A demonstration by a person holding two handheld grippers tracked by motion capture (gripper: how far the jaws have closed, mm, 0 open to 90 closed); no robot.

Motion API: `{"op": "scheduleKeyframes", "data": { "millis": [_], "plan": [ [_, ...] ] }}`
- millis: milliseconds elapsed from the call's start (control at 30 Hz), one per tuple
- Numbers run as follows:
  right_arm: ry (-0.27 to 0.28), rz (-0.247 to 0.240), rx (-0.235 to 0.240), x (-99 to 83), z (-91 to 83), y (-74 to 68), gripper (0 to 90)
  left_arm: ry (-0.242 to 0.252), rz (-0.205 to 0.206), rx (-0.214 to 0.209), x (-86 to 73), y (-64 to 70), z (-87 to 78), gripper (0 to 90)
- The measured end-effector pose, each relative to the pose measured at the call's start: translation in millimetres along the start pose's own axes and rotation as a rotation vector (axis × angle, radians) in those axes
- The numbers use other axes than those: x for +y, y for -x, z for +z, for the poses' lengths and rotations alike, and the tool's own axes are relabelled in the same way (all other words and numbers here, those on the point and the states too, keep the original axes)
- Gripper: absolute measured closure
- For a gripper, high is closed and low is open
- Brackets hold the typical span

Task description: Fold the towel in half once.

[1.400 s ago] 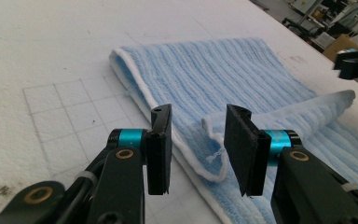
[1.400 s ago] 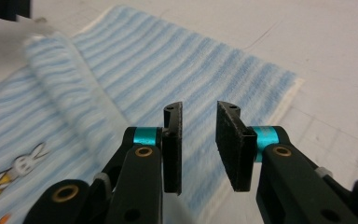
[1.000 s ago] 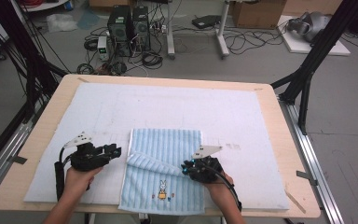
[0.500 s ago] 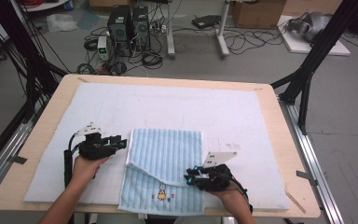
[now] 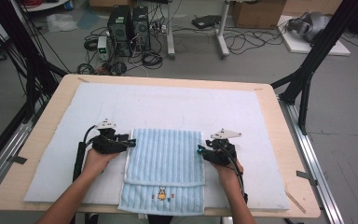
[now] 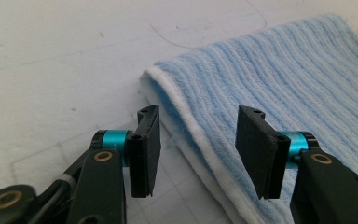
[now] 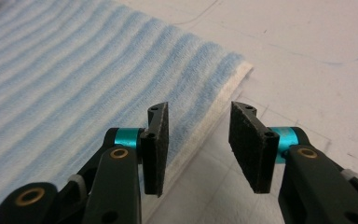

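Now, going from left to right, the person's left hand is holding the left gripper at the left edge of the blue striped towel, which is lying folded on the white mat near the person's side of the wooden table. A second ago this gripper was further toward the near edge, with the towel's corner between its jaws; it has since carried that side forward and let go. In the left gripper view its jaws are standing apart with nothing between them, straddling the towel's white hem.

In the middle, the towel is lying in two layers: the folded part is covering the far portion, its free edge is crossing the cloth from side to side, and a single strip with a small embroidered figure is hanging over the table's near edge.

Further right, the right gripper is sitting at the towel's right edge, gripped by the right hand. It too was lower half a second back and has come forward with its side of the cloth. In the right gripper view its jaws are parted and empty, with the towel's edge lying just beyond them.

Judging from this, the first fold looks complete and both claws have released; the next move probably calls for re-gripping the towel for another fold.
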State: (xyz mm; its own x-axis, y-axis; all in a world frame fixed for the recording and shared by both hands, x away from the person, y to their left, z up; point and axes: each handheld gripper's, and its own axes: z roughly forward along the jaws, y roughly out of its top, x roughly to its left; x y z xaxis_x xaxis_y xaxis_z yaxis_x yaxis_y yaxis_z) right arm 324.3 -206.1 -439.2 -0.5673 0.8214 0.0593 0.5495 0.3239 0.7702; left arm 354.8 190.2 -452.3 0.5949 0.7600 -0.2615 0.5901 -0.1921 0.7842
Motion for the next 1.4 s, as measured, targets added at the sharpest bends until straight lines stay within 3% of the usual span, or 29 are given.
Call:
{"op": "scheduleKeyframes", "data": {
  "millis": [167, 267, 400, 467, 567, 700, 900, 1067, 1400],
  "plan": [
    [-0.029, -0.019, -0.003, -0.2, 8.2, -2.4, 51.3, -0.021, 0.046, 0.008, 1.6, 4.6, 3.9, 55.1],
    [-0.051, -0.026, -0.011, -1.0, 10.7, -3.7, 52.1, -0.022, 0.058, 0.015, 1.3, 6.2, 4.3, 60.7],
    [-0.054, -0.02, 0.01, -0.9, 11.2, -5.1, 61.4, -0.036, 0.075, -0.011, 0.8, 9.4, 5.6, 79.3],
    [-0.056, -0.008, 0.038, -0.4, 11.2, -3.0, 71.0, -0.037, 0.076, -0.008, 0.9, 11.0, 6.2, 83.0],
    [-0.062, -0.018, 0.06, 1.7, 12.9, -5.4, 82.2, -0.036, 0.042, -0.019, 1.8, 7.3, 6.7, 84.1],
    [-0.06, -0.049, 0.044, 5.1, 16.0, -6.4, 84.0, -0.037, 0.023, -0.004, 5.8, 5.5, 10.3, 84.4],
    [-0.054, -0.053, 0.028, 10.8, 22.3, -3.1, 84.0, -0.004, -0.026, 0.02, 9.4, 0.7, 15.4, 84.3],
    [-0.052, -0.049, 0.016, 17.9, 30.2, 1.9, 84.1, -0.003, 0.005, 0.054, 22.2, -3.5, 18.7, 84.1],
    [-0.023, 0.01, -0.034, 33.1, 48.5, 18.1, 84.1, 0.029, -0.032, 0.069, 45.7, -17.2, 34.3, 84.3]
  ]
}}
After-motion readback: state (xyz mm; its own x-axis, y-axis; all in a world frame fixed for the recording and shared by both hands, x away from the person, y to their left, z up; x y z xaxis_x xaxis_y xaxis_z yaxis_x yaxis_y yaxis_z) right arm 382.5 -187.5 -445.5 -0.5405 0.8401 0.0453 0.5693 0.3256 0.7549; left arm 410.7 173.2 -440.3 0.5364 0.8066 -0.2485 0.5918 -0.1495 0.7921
